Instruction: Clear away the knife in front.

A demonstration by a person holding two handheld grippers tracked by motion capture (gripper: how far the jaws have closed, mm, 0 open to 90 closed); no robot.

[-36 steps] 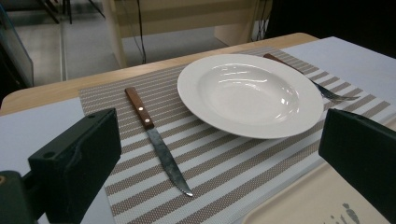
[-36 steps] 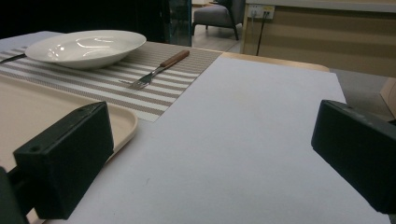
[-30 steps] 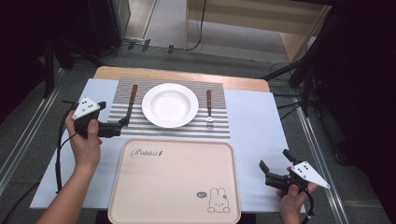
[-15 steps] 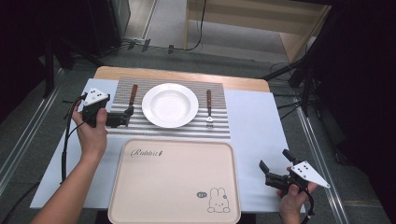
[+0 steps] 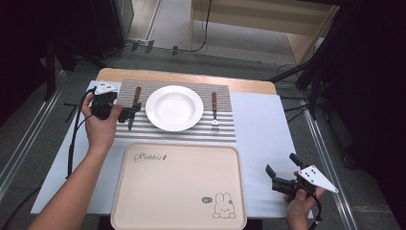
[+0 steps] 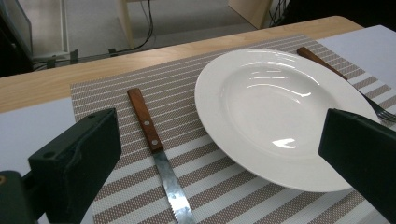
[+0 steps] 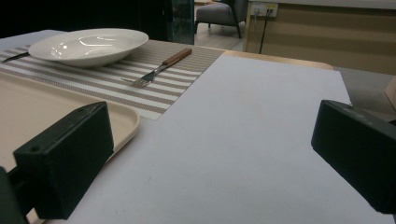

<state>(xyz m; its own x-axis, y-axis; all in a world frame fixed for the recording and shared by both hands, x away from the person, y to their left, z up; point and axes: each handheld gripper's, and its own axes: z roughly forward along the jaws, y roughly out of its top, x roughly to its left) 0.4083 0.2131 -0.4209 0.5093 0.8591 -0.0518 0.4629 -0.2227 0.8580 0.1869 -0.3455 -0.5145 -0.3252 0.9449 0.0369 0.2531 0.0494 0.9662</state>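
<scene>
The left claw (image 5: 128, 113) hovers over the left edge of the striped mat (image 5: 191, 136), its jaws spread wide and holding nothing. Directly ahead of it and between the jaws lies the knife (image 6: 156, 151), flat on the mat, its wooden handle at the far end from the claw and its serrated blade running back toward the claw's base. From the left gripper view the knife sits nearer the left jaw, apart from both jaws, and whether the jaws touch the mat cannot be told. Just beyond the knife, toward the right jaw, stands the white plate (image 6: 280, 112), empty, its rim close beside the blade but not touching it. Past the plate, on its far side from the claw, the fork (image 5: 215, 111) lies on the mat with its wooden handle pointing away from the person. Beside the claw, toward the person, the beige tray (image 5: 179, 191) rests on the tabletop (image 5: 263, 124), its far edge just beside the mat. The right claw (image 5: 278, 176) hangs low over the white sheet at the near right corner of the tabletop, well apart from the left one, jaws likewise wide and empty. Ahead of it to the left lies the tray's corner, and farther off the fork and plate.
</scene>
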